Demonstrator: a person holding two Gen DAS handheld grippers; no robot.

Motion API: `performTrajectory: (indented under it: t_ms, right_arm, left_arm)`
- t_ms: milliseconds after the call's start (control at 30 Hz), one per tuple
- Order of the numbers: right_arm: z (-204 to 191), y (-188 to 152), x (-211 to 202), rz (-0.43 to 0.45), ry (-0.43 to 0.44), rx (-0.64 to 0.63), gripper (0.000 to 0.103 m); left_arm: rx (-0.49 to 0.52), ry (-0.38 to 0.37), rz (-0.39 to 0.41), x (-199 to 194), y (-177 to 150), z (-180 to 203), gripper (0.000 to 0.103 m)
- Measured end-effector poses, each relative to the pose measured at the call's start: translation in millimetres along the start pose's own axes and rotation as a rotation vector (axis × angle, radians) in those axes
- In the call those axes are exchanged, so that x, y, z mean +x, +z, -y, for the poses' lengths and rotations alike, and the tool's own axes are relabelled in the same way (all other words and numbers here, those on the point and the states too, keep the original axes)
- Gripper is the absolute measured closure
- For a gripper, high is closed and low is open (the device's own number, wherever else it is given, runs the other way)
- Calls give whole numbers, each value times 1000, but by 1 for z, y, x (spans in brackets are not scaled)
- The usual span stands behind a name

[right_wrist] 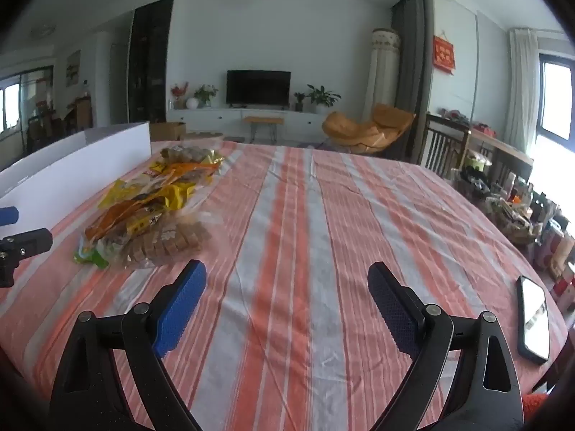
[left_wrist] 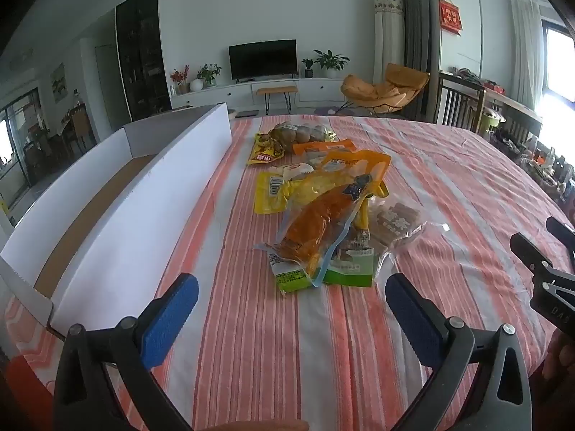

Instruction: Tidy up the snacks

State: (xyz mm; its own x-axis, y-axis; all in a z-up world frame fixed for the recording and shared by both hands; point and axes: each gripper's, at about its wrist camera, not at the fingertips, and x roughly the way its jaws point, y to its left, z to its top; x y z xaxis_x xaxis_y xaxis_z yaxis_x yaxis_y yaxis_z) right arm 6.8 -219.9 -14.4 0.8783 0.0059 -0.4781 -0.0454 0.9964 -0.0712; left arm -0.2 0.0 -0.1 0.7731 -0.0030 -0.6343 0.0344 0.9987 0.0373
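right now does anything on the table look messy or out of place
Yes. The snack packets lie in a loose overlapping heap beside the white box rather than inside it. A phone sits near the table edge on the right, unrelated to the snacks. Nothing looks spilled or torn.

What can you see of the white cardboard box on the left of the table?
The long white cardboard box lies on the striped orange-and-white tablecloth, at the left of the table, running lengthwise away from the camera. It is open-topped: low white walls outside, a brown uncoated floor inside, with a cross wall or flap near its far end. What shows of the inside looks empty. The near corner has a folded flap. The pile of snack packets sits to its right, apart from it. Neither gripper touches it.
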Motion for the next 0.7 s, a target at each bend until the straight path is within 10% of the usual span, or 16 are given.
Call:
performTrajectory:
  t_ms: [700]
  right_arm:
    - [-3,-5,9,-16,7,-20,9]
  left_arm:
    - [44,-3,-25,5,-9,11,0]
